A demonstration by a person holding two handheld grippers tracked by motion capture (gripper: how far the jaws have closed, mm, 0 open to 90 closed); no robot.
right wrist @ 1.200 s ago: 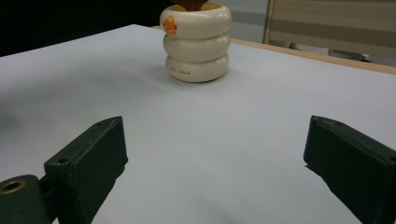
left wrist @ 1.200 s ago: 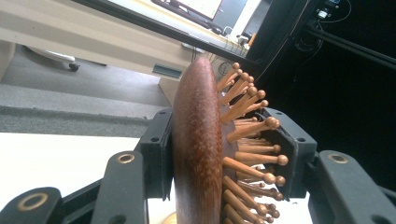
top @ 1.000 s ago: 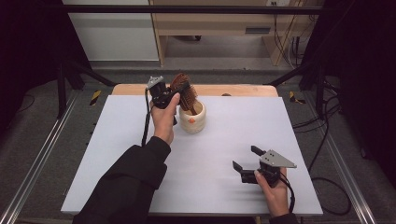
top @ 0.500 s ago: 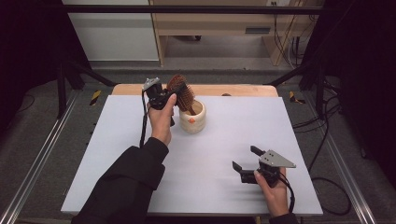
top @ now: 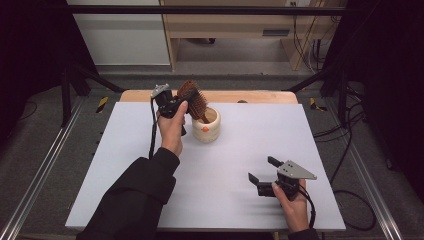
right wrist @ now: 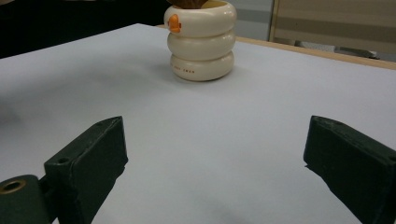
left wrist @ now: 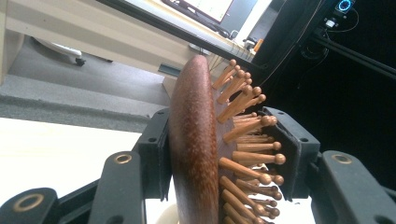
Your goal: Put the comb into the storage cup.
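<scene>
A wooden hairbrush (top: pixel 194 99) with peg bristles stands tilted, its handle down inside a cream ringed cup (top: pixel 207 128) at the back middle of the white table (top: pixel 125 150). My left gripper (top: pixel 182 102) is shut on the brush head. In the left gripper view the jaws of my left gripper (left wrist: pixel 219 154) press the brush's smooth back (left wrist: pixel 194 140) on one side and its bristles (left wrist: pixel 247 140) on the other. My right gripper (top: pixel 261 169) rests low near the front right, open and holding nothing. Beyond my right gripper (right wrist: pixel 215 158) stands the cup (right wrist: pixel 201 42), which has an orange mark.
A bare wooden strip (top: pixel 260 96) runs along the table's far edge. Metal rails (top: pixel 45 165) flank the table on both sides, and cables lie on the floor at the right. Bare white surface stretches between the cup and my right gripper.
My left gripper has shifted very slightly left with the brush head in it. The right gripper has not moved.
</scene>
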